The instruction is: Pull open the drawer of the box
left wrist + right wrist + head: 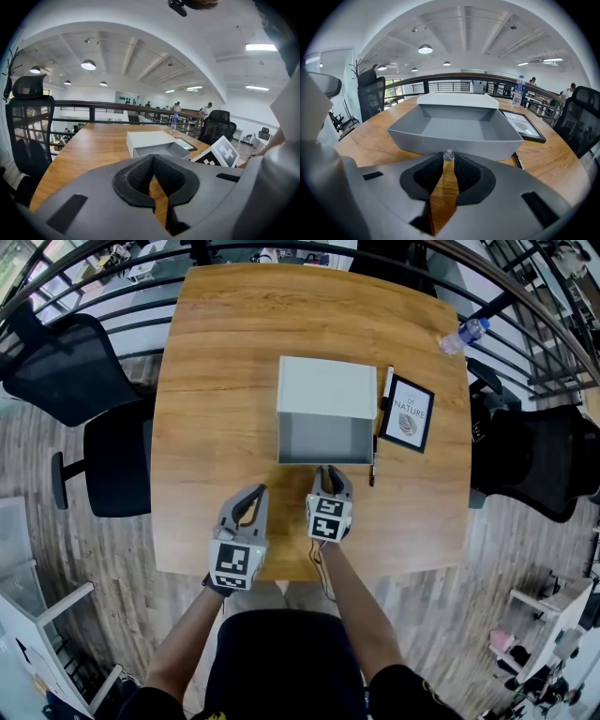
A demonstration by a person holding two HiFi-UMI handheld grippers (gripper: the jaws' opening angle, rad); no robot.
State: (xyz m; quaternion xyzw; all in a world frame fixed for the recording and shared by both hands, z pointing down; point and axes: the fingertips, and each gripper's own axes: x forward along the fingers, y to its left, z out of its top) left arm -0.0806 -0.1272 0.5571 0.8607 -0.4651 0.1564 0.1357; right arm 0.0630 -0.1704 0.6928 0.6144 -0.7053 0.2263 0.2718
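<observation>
A white box (326, 385) stands in the middle of the wooden table (216, 427). Its grey drawer (325, 442) is slid out toward me and is empty inside. My right gripper (328, 469) sits at the drawer's front wall. In the right gripper view the pads (465, 169) pinch a small clear knob (448, 154) on the drawer (454, 129). My left gripper (258, 491) hovers over the table left of the right one, apart from the box, shut with nothing in it. The left gripper view has the box (147, 139) beyond its closed tips (153, 157).
A framed picture (409, 413) lies right of the box, and a dark pen (373, 465) lies beside the drawer. At the far right corner lies a water bottle (464, 336). Black chairs (84, 381) (534, 460) flank the table. A railing runs behind.
</observation>
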